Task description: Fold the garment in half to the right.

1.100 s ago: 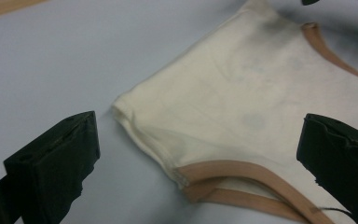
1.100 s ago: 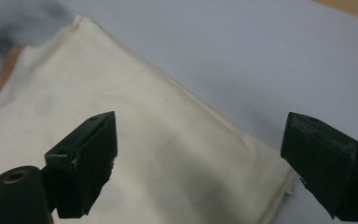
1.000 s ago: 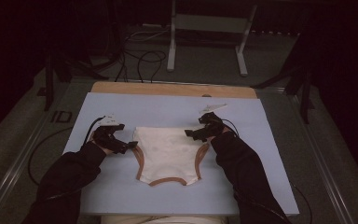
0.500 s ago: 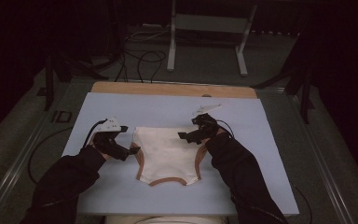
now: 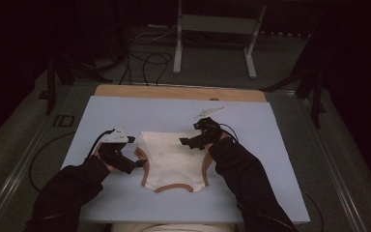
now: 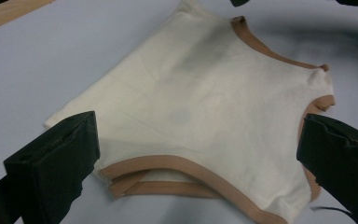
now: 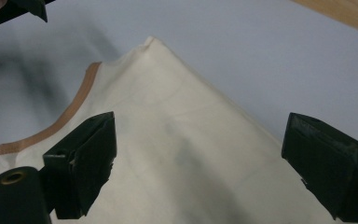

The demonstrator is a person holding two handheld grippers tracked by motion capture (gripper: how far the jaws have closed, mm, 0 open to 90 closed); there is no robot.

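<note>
left gripper (image 5: 137, 164): at 9 o'clock of the garment (image 5: 171, 157), jaws spread wide, holding nothing; the tan-trimmed left edge lies just ahead of its tips.
garment: cream, tan-bound, flat at the centre of the blue mat (image 5: 251, 193), long axis running 12 to 6.
right gripper (image 5: 186, 142): over the garment's 1 o'clock corner, jaws spread, empty.
judgement: each gripper is near its own side; neither is clearly nearer.

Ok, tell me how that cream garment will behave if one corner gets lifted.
The cream garment looks thin and lies flat, so it should droop limply. Probably light. Its folded layers may slide apart on the smooth blue mat.
</note>
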